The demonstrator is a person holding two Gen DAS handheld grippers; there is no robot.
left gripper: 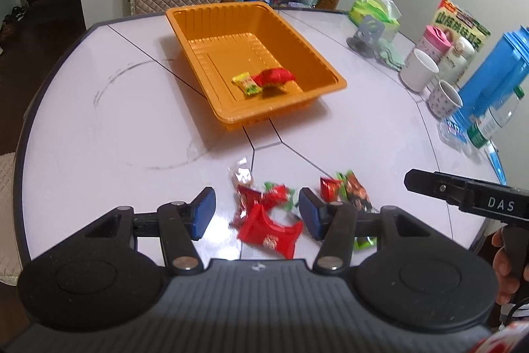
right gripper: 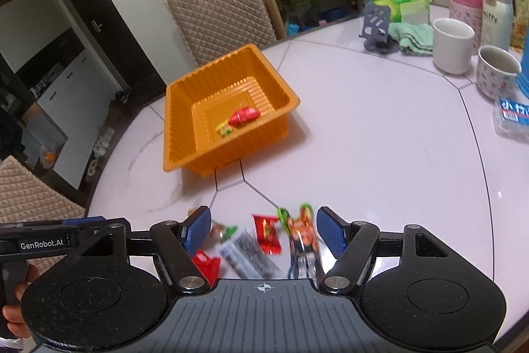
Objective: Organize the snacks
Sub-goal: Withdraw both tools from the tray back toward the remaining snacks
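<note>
Looking through the left wrist view, the left gripper (left gripper: 257, 213) stands released, its blue ribbed pads apart above a loose pile of crinkled foil snack packets (left gripper: 264, 214) on the glossy white round table (left gripper: 99, 121). Farther away sits the orange rectangular plastic tray with ribbed walls (left gripper: 198, 32), holding a small yellow-green wrapped candy (left gripper: 245, 84) touching a shiny red pillow-shaped packet (left gripper: 273, 76).

From the right wrist view, the right gripper (right gripper: 263, 230) is also released (nothing between its pads), over the same packets (right gripper: 266, 237), which look blurred. The tray (right gripper: 172, 128) lies beyond, near a quilted beige chair back (right gripper: 221, 22).
</note>
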